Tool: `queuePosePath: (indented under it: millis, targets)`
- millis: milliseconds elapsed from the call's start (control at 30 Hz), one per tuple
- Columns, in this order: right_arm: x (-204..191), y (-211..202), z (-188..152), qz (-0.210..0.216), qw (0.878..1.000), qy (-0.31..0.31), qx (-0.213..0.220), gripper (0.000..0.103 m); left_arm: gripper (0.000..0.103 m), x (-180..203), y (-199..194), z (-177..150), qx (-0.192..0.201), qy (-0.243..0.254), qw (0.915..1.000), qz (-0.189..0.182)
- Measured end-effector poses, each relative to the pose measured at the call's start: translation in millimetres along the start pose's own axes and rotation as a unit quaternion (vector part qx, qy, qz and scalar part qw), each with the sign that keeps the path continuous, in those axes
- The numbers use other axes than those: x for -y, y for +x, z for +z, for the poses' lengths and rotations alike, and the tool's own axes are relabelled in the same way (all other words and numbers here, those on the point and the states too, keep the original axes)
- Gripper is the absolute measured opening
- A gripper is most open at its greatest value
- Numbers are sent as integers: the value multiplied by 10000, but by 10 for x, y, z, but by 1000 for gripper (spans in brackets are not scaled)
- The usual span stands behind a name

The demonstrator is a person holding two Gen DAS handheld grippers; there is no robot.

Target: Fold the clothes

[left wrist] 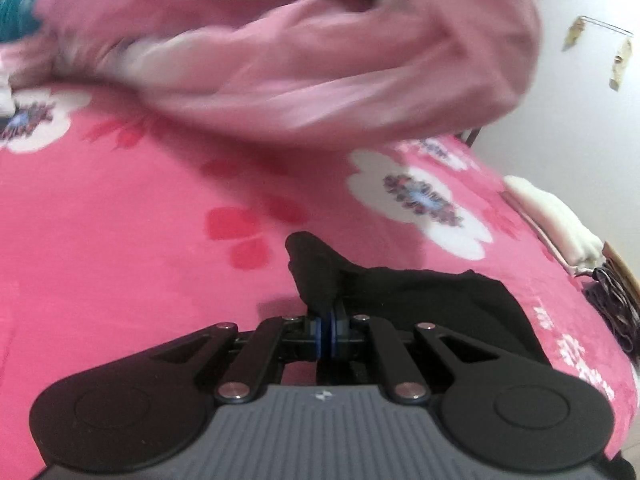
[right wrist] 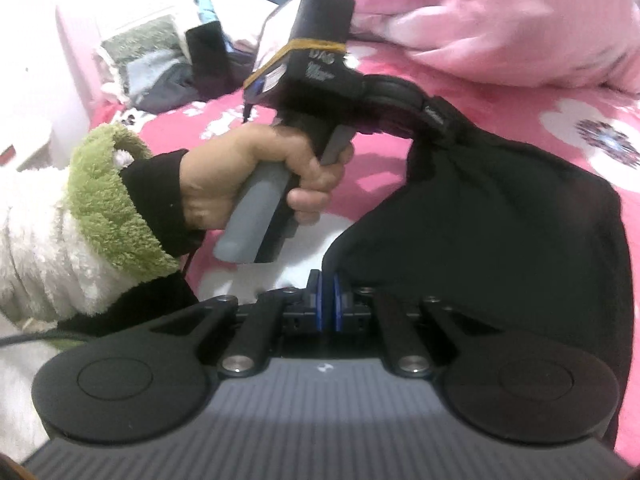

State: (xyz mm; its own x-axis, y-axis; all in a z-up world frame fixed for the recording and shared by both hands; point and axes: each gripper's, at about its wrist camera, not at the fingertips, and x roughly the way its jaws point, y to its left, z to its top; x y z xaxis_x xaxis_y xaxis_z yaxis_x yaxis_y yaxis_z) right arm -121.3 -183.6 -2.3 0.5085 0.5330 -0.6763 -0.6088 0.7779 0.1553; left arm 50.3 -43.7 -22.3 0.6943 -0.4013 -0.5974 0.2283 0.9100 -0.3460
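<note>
We pinch the black garment (right wrist: 500,220) in both grippers: the right gripper (right wrist: 329,300) clamps its near edge, the left gripper (right wrist: 436,128) a corner ahead. Beyond lies the pink quilt (right wrist: 500,24). We should keep the edge taut and lay it flat on the bedsheet (left wrist: 120,220).

My two grippers each pinch a corner of the cloth (right wrist: 500,240), which hangs over the bed (left wrist: 120,220). My left gripper (right wrist: 436,128) is ahead of my right gripper (right wrist: 329,296). A big blanket (left wrist: 320,60) lies behind.
</note>
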Motion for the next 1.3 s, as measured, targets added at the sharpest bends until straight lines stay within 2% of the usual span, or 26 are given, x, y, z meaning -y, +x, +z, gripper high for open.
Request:
queuePosePath:
  millis: [100, 200, 267, 300, 333, 433, 533, 600, 667, 767, 833, 867, 900, 933, 967, 1067, 1100, 1200, 1300]
  targets:
    - [-93, 259, 11, -4, 9999, -16, -128, 10, 6, -257, 41, -26, -214, -170, 9994, -207]
    - [-45, 250, -2, -54, 9998, 180, -73, 17, 9, -357, 16, -65, -144, -176, 9987, -447]
    - [35, 115, 18, -12, 9993, 366, 22, 27, 11, -397, -6, -84, -124, -145, 9983, -548]
    - [108, -12, 35, -39, 9988, 468, 146, 36, 12, -423, -1, -88, -142, -153, 9978, -621]
    - [217, -150, 54, -57, 9978, 596, 290, 45, 12, -452, 5, -90, -162, -171, 9973, -699]
    - [702, -554, 122, -23, 9892, 1260, 755, 56, 14, -598, 43, -65, -291, -472, 9931, -1035]
    - [1359, -770, 163, -168, 9678, 2231, 1155, 64, 14, -723, 109, -14, -472, -882, 9859, -1345]
    - [1800, -712, 217, -485, 9521, 2749, 1247, 64, 15, -806, 179, 22, -596, -1149, 9802, -1497]
    - [2184, -497, 302, -751, 9413, 3088, 1142, 64, 15, -849, 233, 41, -659, -1283, 9769, -1579]
    - [2658, -72, 372, -688, 9347, 3413, 717, 64, 15, -862, 304, 70, -715, -1311, 9752, -1635]
    - [2792, 166, 364, -562, 9327, 3523, 525, 64, 14, -855, 354, 90, -732, -1269, 9755, -1638]
    - [2779, 219, 379, -530, 9344, 3470, 608, 62, 14, -843, 371, 97, -727, -1236, 9764, -1617]
    - [2759, 250, 409, -474, 9388, 3353, 624, 48, 13, -809, 375, 102, -699, -1147, 9783, -1576]
    - [2724, 289, 429, -420, 9434, 3244, 544, 20, 10, -775, 379, 108, -671, -1057, 9802, -1535]
    - [2690, 324, 446, -378, 9475, 3140, 477, 13, 10, -741, 383, 114, -643, -967, 9819, -1493]
    - [2592, 327, 446, -508, 9524, 2951, 567, 8, 8, -632, 371, 174, -548, -702, 9863, -1386]
    - [2596, 274, 471, -530, 9504, 2983, 706, 8, 8, -610, 356, 233, -513, -674, 9864, -1412]
    - [2632, 106, 602, -547, 9483, 2916, 1128, 7, 8, -535, 387, 508, -500, -519, 9850, -1567]
    - [2760, 53, 717, -651, 9493, 2777, 1321, 7, 8, -440, 579, 723, -544, -194, 9874, -1474]
